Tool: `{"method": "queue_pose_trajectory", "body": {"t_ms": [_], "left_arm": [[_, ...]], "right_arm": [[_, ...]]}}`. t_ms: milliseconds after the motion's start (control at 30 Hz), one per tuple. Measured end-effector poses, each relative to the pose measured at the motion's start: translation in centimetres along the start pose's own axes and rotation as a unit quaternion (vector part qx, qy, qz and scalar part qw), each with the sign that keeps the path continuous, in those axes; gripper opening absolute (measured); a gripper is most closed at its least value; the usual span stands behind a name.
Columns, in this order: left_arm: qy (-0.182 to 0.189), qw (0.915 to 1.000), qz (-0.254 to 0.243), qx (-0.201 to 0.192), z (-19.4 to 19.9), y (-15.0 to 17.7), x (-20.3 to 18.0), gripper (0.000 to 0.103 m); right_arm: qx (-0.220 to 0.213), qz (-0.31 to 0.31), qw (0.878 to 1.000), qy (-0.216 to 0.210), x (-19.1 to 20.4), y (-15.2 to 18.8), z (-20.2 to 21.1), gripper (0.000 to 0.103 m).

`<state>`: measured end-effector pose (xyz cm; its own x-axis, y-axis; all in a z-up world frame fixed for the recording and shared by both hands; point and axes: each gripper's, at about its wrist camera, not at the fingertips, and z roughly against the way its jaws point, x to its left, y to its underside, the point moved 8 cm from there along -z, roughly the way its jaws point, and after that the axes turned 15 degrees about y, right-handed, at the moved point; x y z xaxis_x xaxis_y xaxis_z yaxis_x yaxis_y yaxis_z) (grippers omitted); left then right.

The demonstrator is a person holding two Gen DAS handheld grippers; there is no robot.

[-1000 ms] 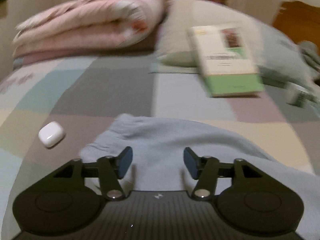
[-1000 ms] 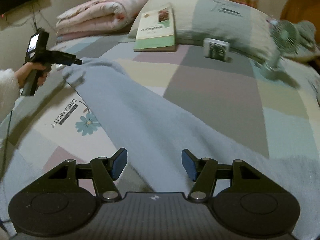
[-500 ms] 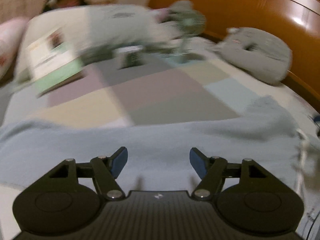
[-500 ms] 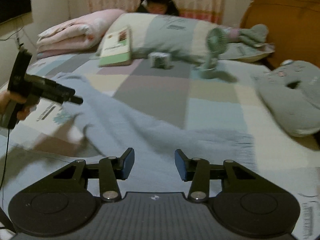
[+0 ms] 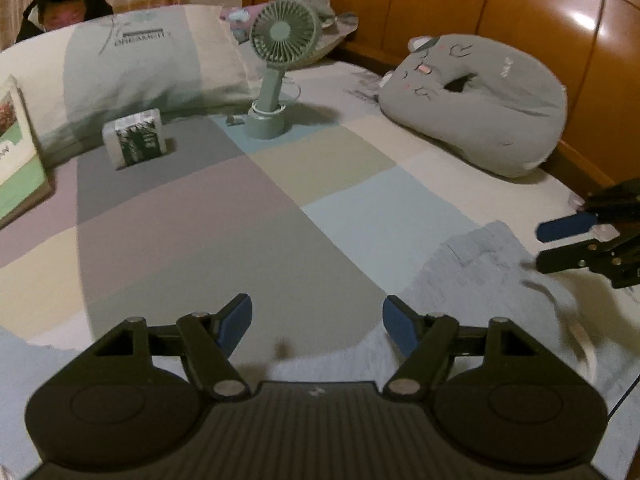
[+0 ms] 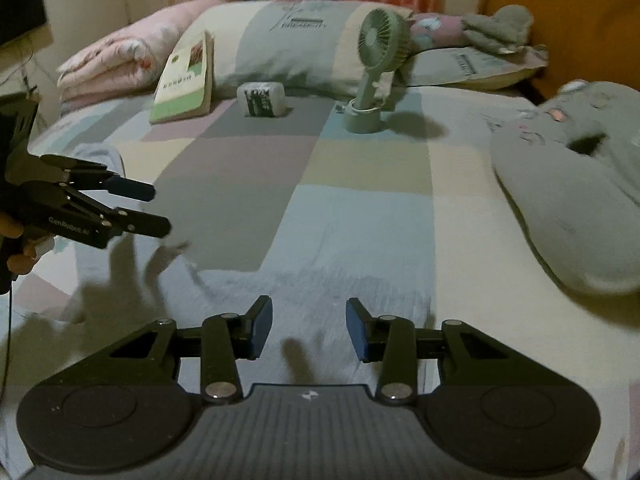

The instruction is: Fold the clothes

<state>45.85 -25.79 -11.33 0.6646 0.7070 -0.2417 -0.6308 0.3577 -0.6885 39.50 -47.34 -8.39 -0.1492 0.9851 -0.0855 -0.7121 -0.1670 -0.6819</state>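
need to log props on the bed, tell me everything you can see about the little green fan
The fan is a small handheld model in dull sage green, plastic by the look. A round grilled head with visible blades tops a slim handle, which is seated in a round dock base of the same colour. It stands tilted on the patchwork bedsheet, in front of the big pillow, right of a small wrapped pack. A thin pale loop hangs by the handle's foot. Nothing grips it.

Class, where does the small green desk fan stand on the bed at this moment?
The green fan stands upright at the far side of the bed, just in front of the long pillow, with the small tissue pack to its left.
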Motion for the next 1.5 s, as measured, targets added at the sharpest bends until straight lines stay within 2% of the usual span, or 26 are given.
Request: {"method": "queue_pose_trajectory", "body": {"t_ms": [133, 233, 367, 433, 600, 733, 867, 933, 1033, 1100, 1133, 1200, 1233, 1500], "left_arm": [[-0.024, 0.9993, -0.01, 0.027, -1.7, 0.8, 0.3, 0.072], [-0.027, 0.9986, -0.03, 0.034, -0.6, 2.3, -0.2, 0.073], [-0.021, 0.9983, -0.045, 0.033, 1.3, 4.2, -0.9, 0.074], [-0.017, 0.9987, -0.036, 0.032, 2.1, 5.0, -0.9, 0.073], [-0.001, 0.9993, -0.038, 0.004, 3.6, 5.5, -1.3, 0.075], [0.031, 0.9974, -0.06, -0.023, 3.8, 6.0, -3.0, 0.078], [0.08, 0.9931, -0.078, -0.036, 3.0, 7.3, -4.6, 0.078], [0.085, 0.9927, -0.082, -0.028, 2.5, 7.7, -4.8, 0.078], [0.075, 0.9932, -0.088, -0.016, 2.0, 7.9, -4.7, 0.078], [0.079, 0.9929, -0.086, -0.023, 2.5, 7.7, -4.7, 0.078], [0.081, 0.9928, -0.084, -0.026, 2.8, 7.6, -4.6, 0.078], [0.084, 0.9924, -0.083, -0.033, 3.2, 7.4, -4.6, 0.078], [0.084, 0.9922, -0.085, -0.036, 3.4, 7.3, -4.6, 0.079], [0.075, 0.9932, -0.073, -0.052, 4.5, 6.8, -3.5, 0.079]], "right_arm": [[-0.01, 0.05, 0.998, -0.024, 0.7, -2.3, -3.1, 0.047], [-0.014, 0.09, 0.994, -0.053, 1.7, -3.5, -5.4, 0.049], [0.006, 0.124, 0.988, -0.092, 3.5, -4.3, -9.0, 0.05], [0.029, 0.128, 0.985, -0.113, 4.2, -4.2, -10.6, 0.05], [0.081, 0.155, 0.972, -0.16, 5.4, -2.2, -11.5, 0.052], [0.101, 0.19, 0.963, -0.16, 5.8, -1.2, -10.3, 0.051], [0.106, 0.211, 0.961, -0.145, 6.5, -0.8, -9.9, 0.051], [0.096, 0.223, 0.961, -0.132, 7.0, -0.5, -9.6, 0.05], [0.077, 0.232, 0.962, -0.121, 7.7, -0.1, -8.9, 0.032], [0.066, 0.247, 0.96, -0.114, 8.3, 0.2, -8.2, 0.016], [0.058, 0.264, 0.957, -0.107, 8.5, 0.5, -7.7, 0.012], [0.043, 0.292, 0.951, -0.09, 8.8, 0.4, -7.0, 0.011], [0.032, 0.294, 0.952, -0.079, 8.7, -0.1, -6.6, 0.011], [-0.051, 0.224, 0.972, 0.044, 4.2, -6.0, -5.8, 0.01]]}}
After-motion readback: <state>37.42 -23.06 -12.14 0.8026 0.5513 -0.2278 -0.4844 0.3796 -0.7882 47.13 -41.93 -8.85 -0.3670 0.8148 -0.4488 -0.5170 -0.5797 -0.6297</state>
